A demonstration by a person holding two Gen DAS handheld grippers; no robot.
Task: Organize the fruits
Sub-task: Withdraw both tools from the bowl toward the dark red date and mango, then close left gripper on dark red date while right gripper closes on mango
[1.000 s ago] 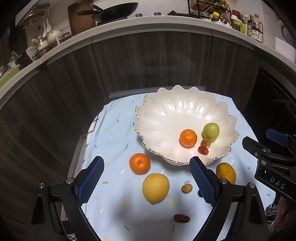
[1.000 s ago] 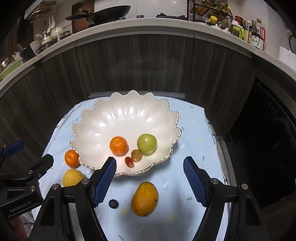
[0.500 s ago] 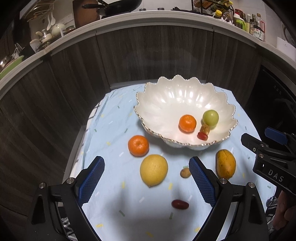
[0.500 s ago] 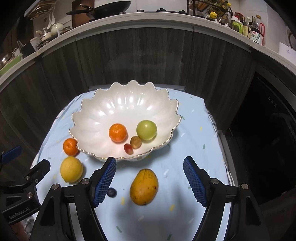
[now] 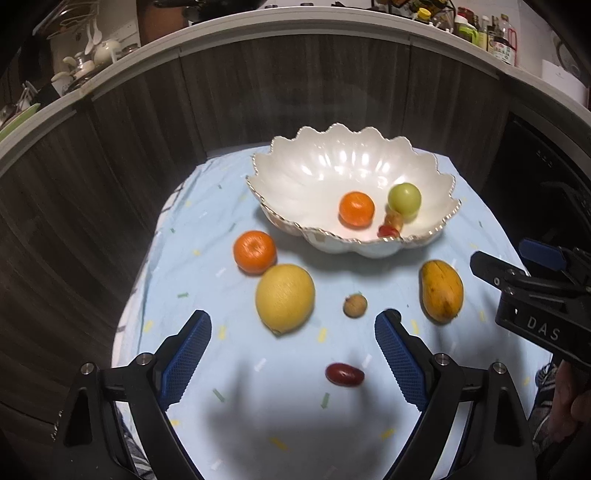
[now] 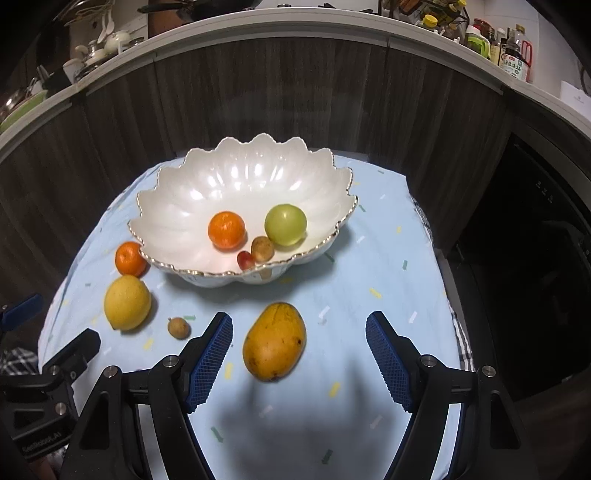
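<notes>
Dark wood-grain cabinet fronts [image 6: 295, 92] wrap the back of the scene, capped by a pale counter [image 6: 280, 22] crowded with bottles [image 6: 513, 55] on the right and crockery [image 6: 107, 40] on the left. Down front, a light blue speckled cloth [image 6: 388, 266] covers the tabletop, and to the right a black appliance [image 6: 546, 236] sits in shadow.

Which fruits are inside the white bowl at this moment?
Inside the white bowl lie a tangerine, a green round fruit, a small brown fruit and a red grape. The near rim covers the grape's lower part.
</notes>
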